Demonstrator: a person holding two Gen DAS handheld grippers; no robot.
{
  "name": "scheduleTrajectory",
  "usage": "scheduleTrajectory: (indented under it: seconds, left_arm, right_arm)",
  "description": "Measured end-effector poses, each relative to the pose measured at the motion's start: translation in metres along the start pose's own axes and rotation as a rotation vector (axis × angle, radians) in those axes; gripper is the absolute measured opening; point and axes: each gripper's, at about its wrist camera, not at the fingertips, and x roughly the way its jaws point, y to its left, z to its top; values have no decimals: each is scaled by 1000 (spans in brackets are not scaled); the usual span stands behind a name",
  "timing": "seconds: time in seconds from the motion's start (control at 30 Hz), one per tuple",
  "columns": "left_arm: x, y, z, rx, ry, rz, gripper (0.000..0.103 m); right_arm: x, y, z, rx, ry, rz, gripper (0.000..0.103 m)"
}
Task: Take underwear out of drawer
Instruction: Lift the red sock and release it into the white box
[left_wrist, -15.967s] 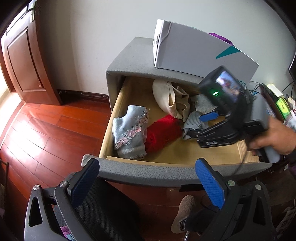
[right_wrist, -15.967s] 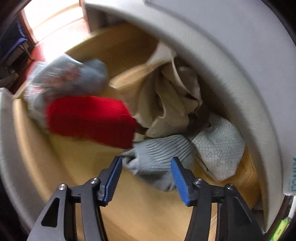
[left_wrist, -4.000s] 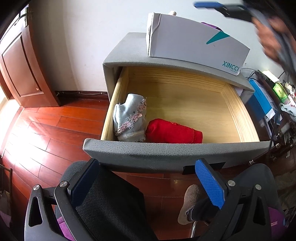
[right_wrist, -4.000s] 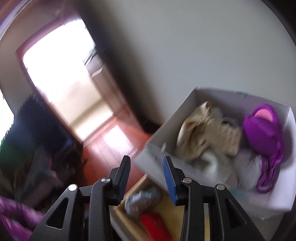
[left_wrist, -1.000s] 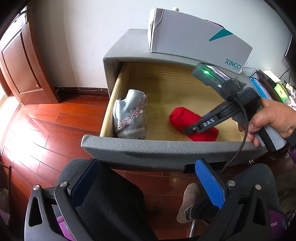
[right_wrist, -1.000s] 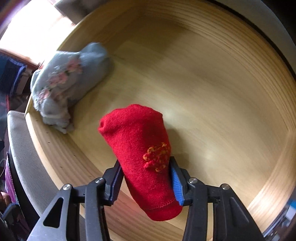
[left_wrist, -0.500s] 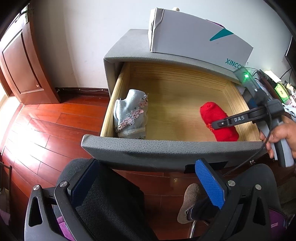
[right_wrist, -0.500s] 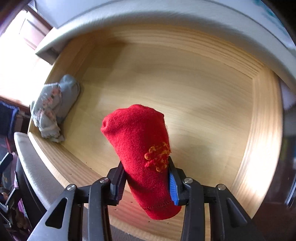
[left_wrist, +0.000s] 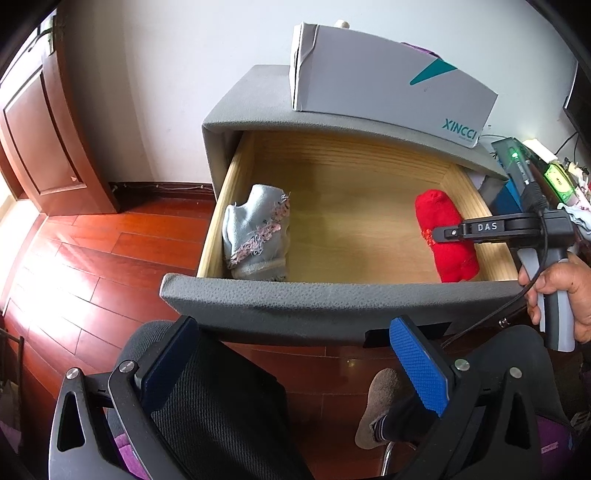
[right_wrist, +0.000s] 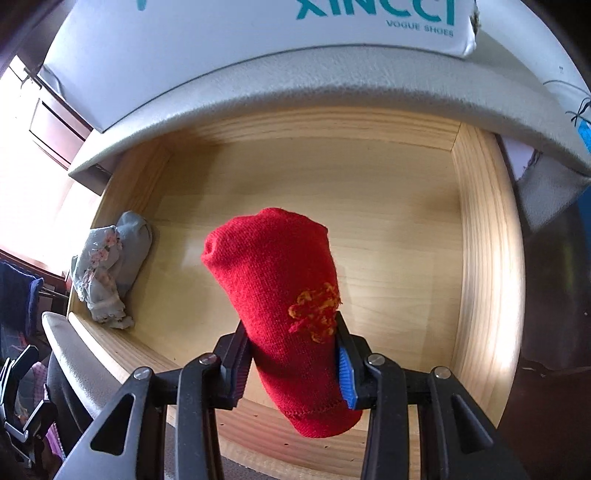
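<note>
My right gripper (right_wrist: 291, 369) is shut on a rolled red knit garment (right_wrist: 280, 295) with a yellow motif and holds it above the right side of the open wooden drawer (left_wrist: 351, 192). The red garment (left_wrist: 443, 236) and the right gripper (left_wrist: 439, 233) also show in the left wrist view. A light blue lace-trimmed garment (left_wrist: 258, 236) lies at the drawer's left front corner; it also shows in the right wrist view (right_wrist: 107, 269). My left gripper (left_wrist: 295, 362) is open and empty, in front of and below the drawer's grey front panel (left_wrist: 332, 306).
A white shoe box (left_wrist: 388, 88) sits on the grey cabinet top (left_wrist: 251, 103). A black mesh chair back (left_wrist: 207, 413) is right under my left gripper. Red wooden floor (left_wrist: 92, 258) and a brown door (left_wrist: 37, 140) lie to the left. Cluttered items (left_wrist: 554, 177) stand right of the cabinet.
My right gripper has carried the red garment rightward and up, from the drawer's middle toward its right wall. The left gripper and the blue garment have not moved.
</note>
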Motion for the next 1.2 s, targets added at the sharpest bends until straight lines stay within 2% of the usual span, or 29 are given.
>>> scheduleTrajectory:
  seconds: [0.13, 0.37, 0.67, 0.83, 0.93, 1.07, 1.2]
  left_arm:
    - [0, 1, 0, -6, -6, 12, 103]
    - [0, 0, 0, 2, -12, 22, 103]
    - [-7, -1, 2, 8, -29, 10, 103]
    - [-10, -3, 2, 18, -33, 12, 103]
    - [-11, -3, 3, 12, -35, 6, 103]
    - [-13, -2, 4, 5, -35, 0, 103]
    - [-15, -5, 4, 27, -47, 10, 103]
  right_arm:
    - [-5, 4, 0, -11, -38, -10, 39]
    - [-34, 0, -4, 60, -109, 66, 39]
    - [-155, 21, 13, 80, -305, 242, 39]
    - [-222, 21, 54, 99, -433, 314, 39]
    - [-245, 15, 92, 124, -481, 292, 39]
    - [-242, 10, 145, 134, -470, 238, 39]
    - [-205, 20, 189, 88, -400, 147, 39]
